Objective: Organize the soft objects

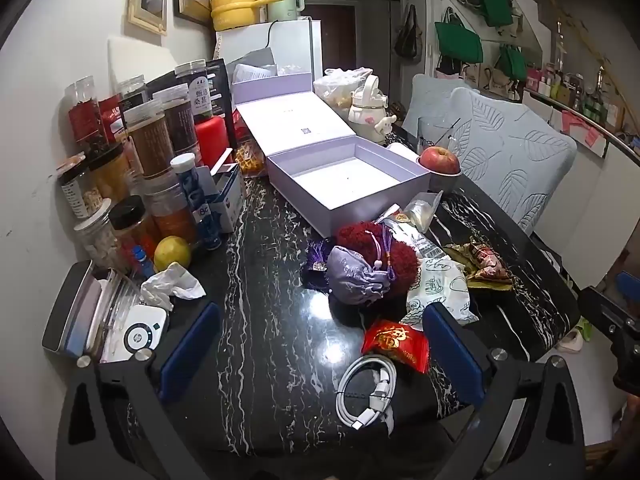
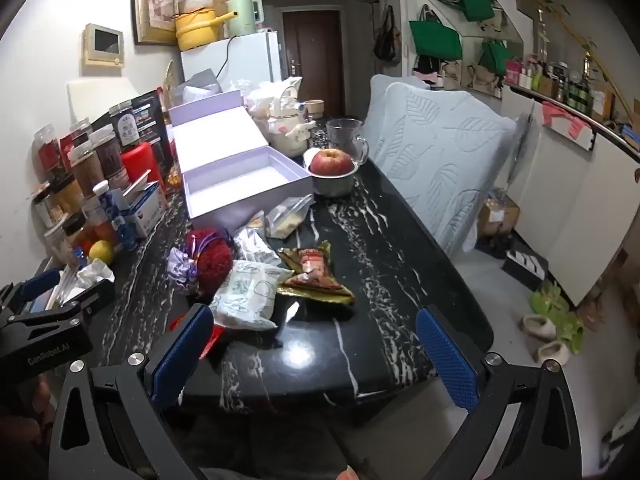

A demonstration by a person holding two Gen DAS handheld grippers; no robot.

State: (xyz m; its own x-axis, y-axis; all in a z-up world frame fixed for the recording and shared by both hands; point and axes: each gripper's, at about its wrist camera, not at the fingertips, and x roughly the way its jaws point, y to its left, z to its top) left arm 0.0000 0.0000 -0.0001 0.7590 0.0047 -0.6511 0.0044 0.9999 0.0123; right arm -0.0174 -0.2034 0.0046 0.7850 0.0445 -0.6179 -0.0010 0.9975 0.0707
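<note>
Left wrist view: the left gripper hangs over the black marble table with its jaws spread wide and nothing between them. Its blue pads stand at seven and five o'clock in the picture. A coiled white cable lies on the table between the pads, toward five o'clock, and a red packet touches the cable's far side. Past that, near the picture's middle, sits a heap of soft things: a lilac pouch leans against a dark red fluffy ball, and a white printed bag lies just beside them at three o'clock. The open lilac box stands at twelve o'clock of the heap, empty, its lid tipped back. An apple in a metal bowl rests at the box's right corner. Jars crowd the left edge at nine to ten o'clock.

Right wrist view: the right gripper is likewise wide apart and empty, above the table's near end. The white printed bag lies at eleven o'clock just past the left pad, with the red fluffy ball and lilac pouch behind it. A gold snack wrapper lies beside the bag, toward twelve o'clock. The box stands farther off at eleven o'clock.
</note>
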